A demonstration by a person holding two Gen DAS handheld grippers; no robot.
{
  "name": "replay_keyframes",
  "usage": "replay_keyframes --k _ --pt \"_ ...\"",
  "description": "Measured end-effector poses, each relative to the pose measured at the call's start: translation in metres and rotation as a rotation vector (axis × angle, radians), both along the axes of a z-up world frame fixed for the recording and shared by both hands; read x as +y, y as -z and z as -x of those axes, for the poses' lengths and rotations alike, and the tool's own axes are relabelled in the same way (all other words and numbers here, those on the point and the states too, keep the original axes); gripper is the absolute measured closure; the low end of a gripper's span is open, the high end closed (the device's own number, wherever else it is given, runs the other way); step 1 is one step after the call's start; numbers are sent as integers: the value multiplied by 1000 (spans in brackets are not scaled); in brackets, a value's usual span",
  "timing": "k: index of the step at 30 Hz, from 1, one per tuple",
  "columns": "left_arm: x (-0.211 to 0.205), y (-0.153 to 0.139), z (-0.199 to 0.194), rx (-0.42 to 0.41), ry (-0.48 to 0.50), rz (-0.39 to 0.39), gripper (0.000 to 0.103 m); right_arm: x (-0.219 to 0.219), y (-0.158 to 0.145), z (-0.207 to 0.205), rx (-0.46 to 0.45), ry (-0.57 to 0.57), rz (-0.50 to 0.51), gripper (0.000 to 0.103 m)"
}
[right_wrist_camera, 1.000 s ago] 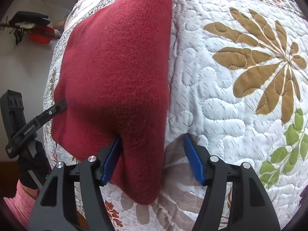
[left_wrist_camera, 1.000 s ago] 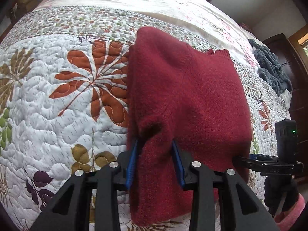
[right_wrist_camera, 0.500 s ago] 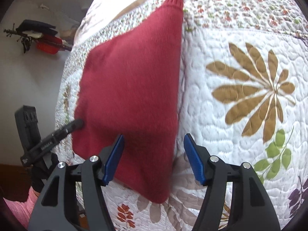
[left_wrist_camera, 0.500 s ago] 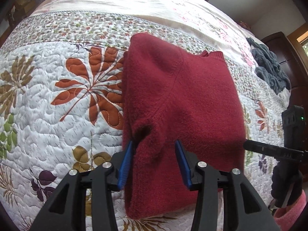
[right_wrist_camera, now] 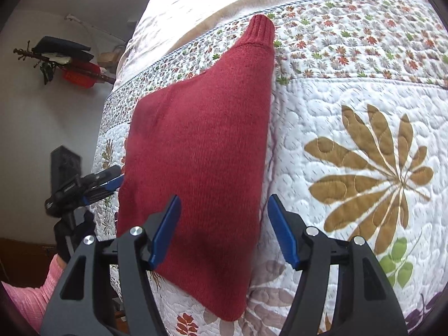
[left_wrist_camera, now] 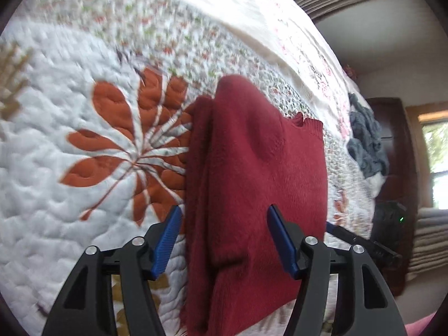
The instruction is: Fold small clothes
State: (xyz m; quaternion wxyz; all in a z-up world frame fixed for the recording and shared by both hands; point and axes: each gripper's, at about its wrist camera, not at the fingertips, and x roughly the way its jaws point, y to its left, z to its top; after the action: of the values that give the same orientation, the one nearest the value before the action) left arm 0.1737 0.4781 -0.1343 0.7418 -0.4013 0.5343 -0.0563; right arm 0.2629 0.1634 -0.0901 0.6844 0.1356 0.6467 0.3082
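Note:
A dark red knitted sweater (left_wrist_camera: 252,184) lies folded lengthwise on the quilted bed, its ribbed cuff (right_wrist_camera: 260,29) pointing to the far side. My left gripper (left_wrist_camera: 222,236) hovers open over the sweater's near end, its blue pads apart and holding nothing. My right gripper (right_wrist_camera: 222,229) is also open above the sweater's (right_wrist_camera: 201,168) near right edge, nothing between its fingers. Each gripper shows in the other's view: the right one (left_wrist_camera: 364,240) at the sweater's right side, the left one (right_wrist_camera: 84,187) at its left side.
The floral quilt (left_wrist_camera: 84,168) covers the bed all around the sweater. A grey-blue garment (left_wrist_camera: 366,142) lies bunched at the far right of the bed, beside a dark wooden headboard (left_wrist_camera: 397,168). A wall rack (right_wrist_camera: 64,61) with hanging items is at the left. A pink sleeve (right_wrist_camera: 30,291) shows low.
Both grippers have opened wider, let go of the sweater and drawn back from it. The sweater now rests flat on the quilt.

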Motion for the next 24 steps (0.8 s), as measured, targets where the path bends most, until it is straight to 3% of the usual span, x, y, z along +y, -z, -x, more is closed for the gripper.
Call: replay_keyframes --k 6,13,21,24 --pt "0 32 -19 16 25 105 39 -1 7 -5 18 -2 -15 38" --pt "-12 44 -44 1 82 163 37 0 23 -11 71 12 -58 34" --pt "-40 58 -74 -44 231 258 35 6 48 -20 161 28 -143 30" --pt "-50 60 -81 -52 262 260 35 9 56 -20 173 29 -157 28"
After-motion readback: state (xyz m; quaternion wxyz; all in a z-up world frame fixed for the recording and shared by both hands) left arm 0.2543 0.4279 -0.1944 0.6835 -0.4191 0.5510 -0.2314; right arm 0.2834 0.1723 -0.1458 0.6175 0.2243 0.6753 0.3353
